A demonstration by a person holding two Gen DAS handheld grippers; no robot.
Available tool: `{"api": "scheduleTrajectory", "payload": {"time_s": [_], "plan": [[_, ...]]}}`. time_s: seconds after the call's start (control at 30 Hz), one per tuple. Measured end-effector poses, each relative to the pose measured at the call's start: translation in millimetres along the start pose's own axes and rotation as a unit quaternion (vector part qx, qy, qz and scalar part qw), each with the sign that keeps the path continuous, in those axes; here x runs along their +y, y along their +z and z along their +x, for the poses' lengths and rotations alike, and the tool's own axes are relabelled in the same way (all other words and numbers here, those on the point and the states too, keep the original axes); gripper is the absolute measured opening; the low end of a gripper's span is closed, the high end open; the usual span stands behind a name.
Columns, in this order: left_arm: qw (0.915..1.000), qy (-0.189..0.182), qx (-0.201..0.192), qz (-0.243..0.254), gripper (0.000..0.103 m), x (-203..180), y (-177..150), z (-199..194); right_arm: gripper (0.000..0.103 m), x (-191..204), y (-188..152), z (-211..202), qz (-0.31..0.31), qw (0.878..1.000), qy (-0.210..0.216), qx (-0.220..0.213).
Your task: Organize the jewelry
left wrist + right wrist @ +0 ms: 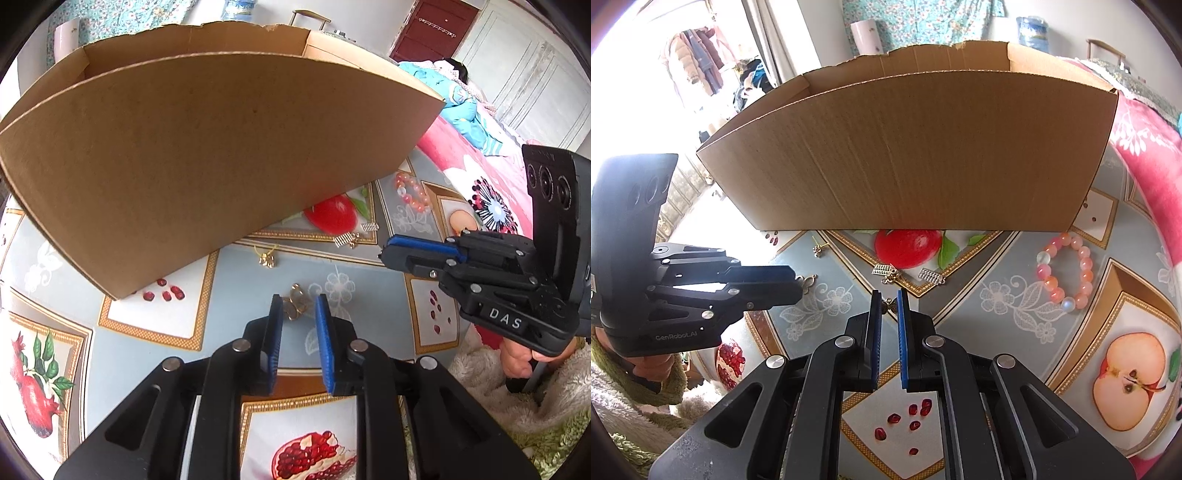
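- Gold butterfly-shaped pendant (295, 312): lies on the desk (997, 325), towards its left side and in front of the box. It sits between the fingers of the left gripper (298, 301).
- These fingers stand slightly apart and do not pinch the pendant. Their downward tilt suits working a flat piece on the cloth.
- Small dark charm (889, 307): sits between the fingertips of the right gripper (888, 295). Those fingers are nearly shut and appear to grip it, probably ready to carry it to the box.
- Two silver comb-like charms (884, 271) lie near mid-desk, just beyond the right fingertips. A small gold earring (818, 249) lies further left, near the box's foot.
- Pink bead bracelet (1067, 273): flat on the desk by the box's right corner, untouched.
- Open cardboard box (905, 158): stands towards the far edge of the desk, within reach of both grippers. It is likely where the jewelry goes.
- Its inside is hidden from both views.
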State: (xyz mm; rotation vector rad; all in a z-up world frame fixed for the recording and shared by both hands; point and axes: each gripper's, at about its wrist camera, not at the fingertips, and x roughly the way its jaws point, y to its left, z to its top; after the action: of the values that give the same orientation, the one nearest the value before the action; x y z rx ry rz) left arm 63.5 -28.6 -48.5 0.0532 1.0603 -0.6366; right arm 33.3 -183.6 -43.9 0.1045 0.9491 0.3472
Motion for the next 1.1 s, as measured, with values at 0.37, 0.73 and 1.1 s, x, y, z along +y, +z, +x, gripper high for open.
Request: {"api": "scheduleTrajectory", "payload": {"time_s": [0.37,0.73,1.1], "plan": [[0.9989,0.034,-0.008,0.033,0.032,-17.7,6.8,8.5,0.006,-1.1,-0.5,0.5,-0.001,1.000,0.001,0.001],[0.9917,0.119,0.003,0.049,0.030,-30.3,4.7,13.3,0.006,-2.8,-2.3,1.5,0.000,1.000,0.003,0.001],[0.9914,0.116,0.001,0.060,0.014,-31.6,4.7,13.0,0.006,-2.3,-3.8,0.4,-0.002,1.000,0.003,-0.001]]}}
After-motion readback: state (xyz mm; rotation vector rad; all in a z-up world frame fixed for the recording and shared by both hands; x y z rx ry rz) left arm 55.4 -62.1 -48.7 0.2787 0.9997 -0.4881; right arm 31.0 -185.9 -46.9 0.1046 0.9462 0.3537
